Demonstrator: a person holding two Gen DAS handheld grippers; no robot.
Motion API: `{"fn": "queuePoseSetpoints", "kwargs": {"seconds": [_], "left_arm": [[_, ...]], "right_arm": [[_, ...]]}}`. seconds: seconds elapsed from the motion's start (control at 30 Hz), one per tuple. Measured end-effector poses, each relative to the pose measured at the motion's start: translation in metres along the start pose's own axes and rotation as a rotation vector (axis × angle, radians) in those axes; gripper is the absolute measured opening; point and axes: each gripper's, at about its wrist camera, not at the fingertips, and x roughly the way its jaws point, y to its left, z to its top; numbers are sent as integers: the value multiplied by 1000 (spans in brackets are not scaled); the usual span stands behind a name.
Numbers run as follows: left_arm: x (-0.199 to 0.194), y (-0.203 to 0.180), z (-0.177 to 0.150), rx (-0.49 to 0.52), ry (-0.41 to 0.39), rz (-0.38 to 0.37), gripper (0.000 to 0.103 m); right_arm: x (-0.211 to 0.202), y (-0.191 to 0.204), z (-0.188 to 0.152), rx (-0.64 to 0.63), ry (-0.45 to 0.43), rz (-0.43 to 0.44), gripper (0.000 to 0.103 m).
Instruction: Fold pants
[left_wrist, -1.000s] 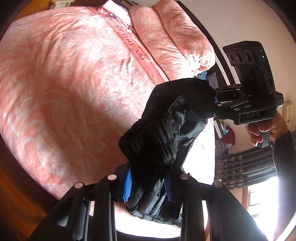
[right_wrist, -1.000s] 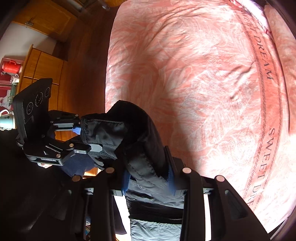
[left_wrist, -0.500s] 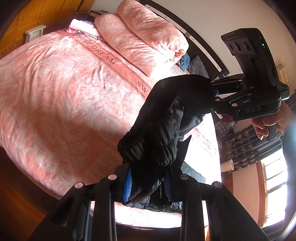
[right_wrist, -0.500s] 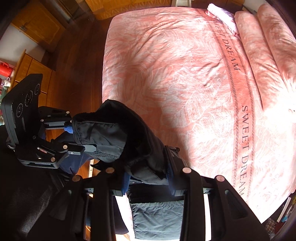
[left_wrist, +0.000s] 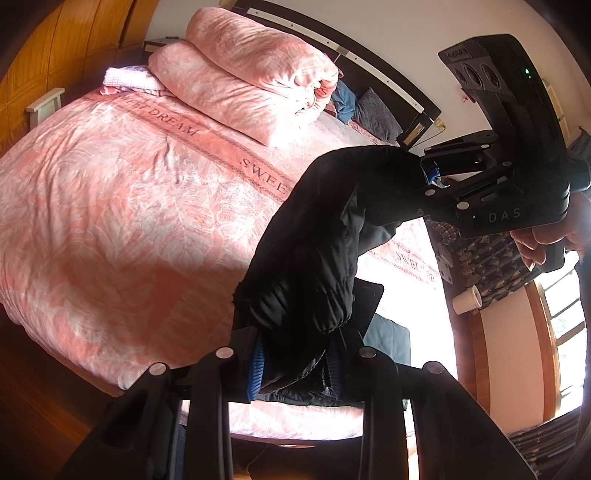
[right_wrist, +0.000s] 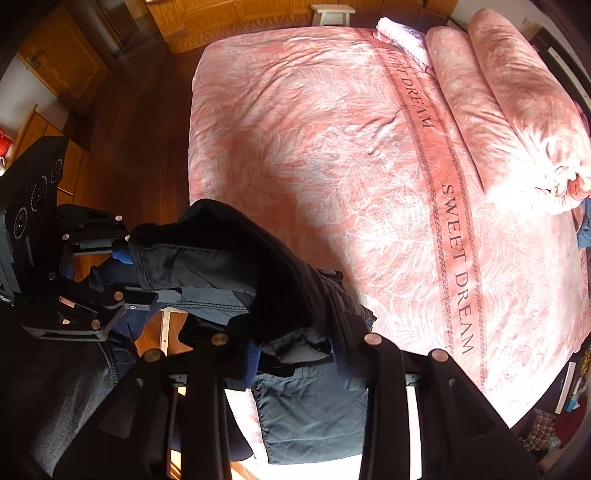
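Black padded pants (left_wrist: 310, 258) hang bunched between my two grippers above the pink bed (left_wrist: 110, 192). My left gripper (left_wrist: 295, 365) is shut on one end of the pants. The right gripper (left_wrist: 424, 184) shows at the upper right of the left wrist view, shut on the other end. In the right wrist view the pants (right_wrist: 258, 266) stretch from my right gripper (right_wrist: 295, 362) to the left gripper (right_wrist: 129, 254) at the left. A loose part of the pants (right_wrist: 314, 417) hangs down below over the bed's near edge.
The bed (right_wrist: 332, 147) carries a pink "SWEET DREAM" cover and a folded pink quilt (left_wrist: 251, 81) by the dark headboard (left_wrist: 388, 70). Dark wooden floor (right_wrist: 140, 122) and wooden cabinets (right_wrist: 62, 62) lie left of the bed. A window (left_wrist: 561, 332) and a paper cup (left_wrist: 467, 299) are at the right.
Both grippers have risen and tilted with the pants still held, so more of the bed and the headboard show. The pants stay bunched between them.
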Motion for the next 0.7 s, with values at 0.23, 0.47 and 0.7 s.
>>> {"fn": "queuePoseSetpoints", "kwargs": {"seconds": [0.23,0.47,0.7], "left_arm": [[-1,-32,-12,55,12,17,28],[0,-60,-20,99,23,17,28],[2,-86,-25,141,36,-4,28]], "right_arm": [[-15,4,-32,17,-29,-40,32],[-27,5,-64,40,-36,-76,31],[-42,4,-92,75,-40,-130,29]]}}
